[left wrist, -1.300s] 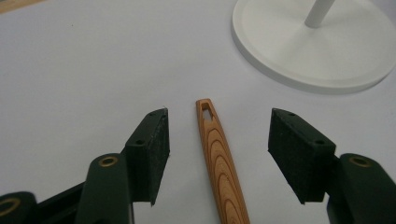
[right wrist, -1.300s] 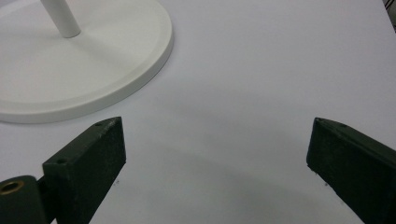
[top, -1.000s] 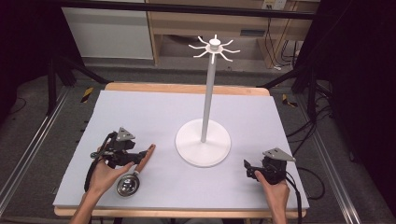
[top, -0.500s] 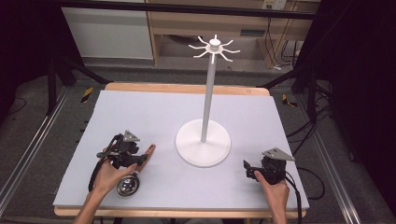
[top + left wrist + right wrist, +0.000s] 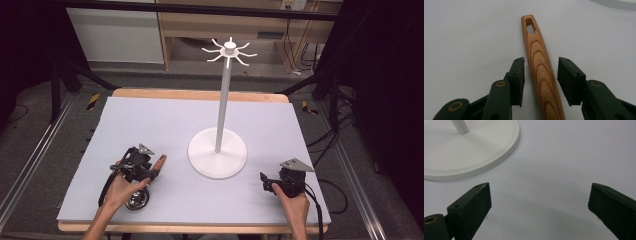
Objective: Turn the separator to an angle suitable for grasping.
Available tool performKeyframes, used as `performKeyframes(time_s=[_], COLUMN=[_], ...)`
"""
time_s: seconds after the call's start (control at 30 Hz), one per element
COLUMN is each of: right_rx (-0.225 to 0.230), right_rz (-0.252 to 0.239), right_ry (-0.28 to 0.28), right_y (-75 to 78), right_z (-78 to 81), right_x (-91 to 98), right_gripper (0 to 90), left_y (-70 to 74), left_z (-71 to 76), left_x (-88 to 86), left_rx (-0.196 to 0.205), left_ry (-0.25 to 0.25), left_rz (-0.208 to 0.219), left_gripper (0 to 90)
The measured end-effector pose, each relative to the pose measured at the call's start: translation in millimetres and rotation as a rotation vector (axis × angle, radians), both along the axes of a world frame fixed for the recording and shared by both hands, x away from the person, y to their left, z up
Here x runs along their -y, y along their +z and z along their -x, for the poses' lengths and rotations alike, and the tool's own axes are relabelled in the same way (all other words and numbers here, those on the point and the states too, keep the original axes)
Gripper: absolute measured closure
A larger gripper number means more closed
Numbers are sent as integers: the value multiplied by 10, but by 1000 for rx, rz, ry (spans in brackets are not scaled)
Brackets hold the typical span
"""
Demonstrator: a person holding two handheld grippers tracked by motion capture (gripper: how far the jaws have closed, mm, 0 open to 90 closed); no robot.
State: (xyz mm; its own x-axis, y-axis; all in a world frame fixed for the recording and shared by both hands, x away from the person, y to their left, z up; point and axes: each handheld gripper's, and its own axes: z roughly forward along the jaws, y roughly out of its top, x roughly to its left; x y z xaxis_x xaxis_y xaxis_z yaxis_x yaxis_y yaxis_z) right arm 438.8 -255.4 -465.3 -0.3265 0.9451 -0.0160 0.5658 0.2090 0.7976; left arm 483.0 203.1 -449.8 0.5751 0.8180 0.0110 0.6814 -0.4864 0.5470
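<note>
Grey tabletop, wooden edge, dark surrounding room.

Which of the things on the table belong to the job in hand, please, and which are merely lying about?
In hand: wooden handle between the closing left gripper jaws, not yet pinched; its metal head.

Lying about: white hook stand; right gripper, open over bare mat.
</note>
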Motion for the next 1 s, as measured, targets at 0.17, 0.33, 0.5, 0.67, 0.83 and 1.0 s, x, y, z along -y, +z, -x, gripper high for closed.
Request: performKeyframes(time_s=[0.17,0.33,0.5,0.67,0.83,1.0], right_rx=[-2,0,-2,-4,-6,-5], right_rz=[-2,0,-3,-4,-14,-10], right_ry=[-6,-4,-4,-3,-8,-3], right_y=[-3,-5,-4,-5,2,-3], right_z=[-1,-3,-4,-3,1,-3], right_x=[0,4,5,4,9,19], right_gripper=[53,53,53,53,53,53], left_y=[-34,-66,-85,-82,-72,-59], left_z=[-8,-22,-23,-27,-29,-6], left_x=[8,22,27,34,14,-11], left_rx=[-13,-26,-23,-29,-44,-59], left_ry=[4,-1,2,11,14,-7], left_rz=[-1,-4,-8,-11,-3,-10], left_gripper=[602,610,606,613,631,659])
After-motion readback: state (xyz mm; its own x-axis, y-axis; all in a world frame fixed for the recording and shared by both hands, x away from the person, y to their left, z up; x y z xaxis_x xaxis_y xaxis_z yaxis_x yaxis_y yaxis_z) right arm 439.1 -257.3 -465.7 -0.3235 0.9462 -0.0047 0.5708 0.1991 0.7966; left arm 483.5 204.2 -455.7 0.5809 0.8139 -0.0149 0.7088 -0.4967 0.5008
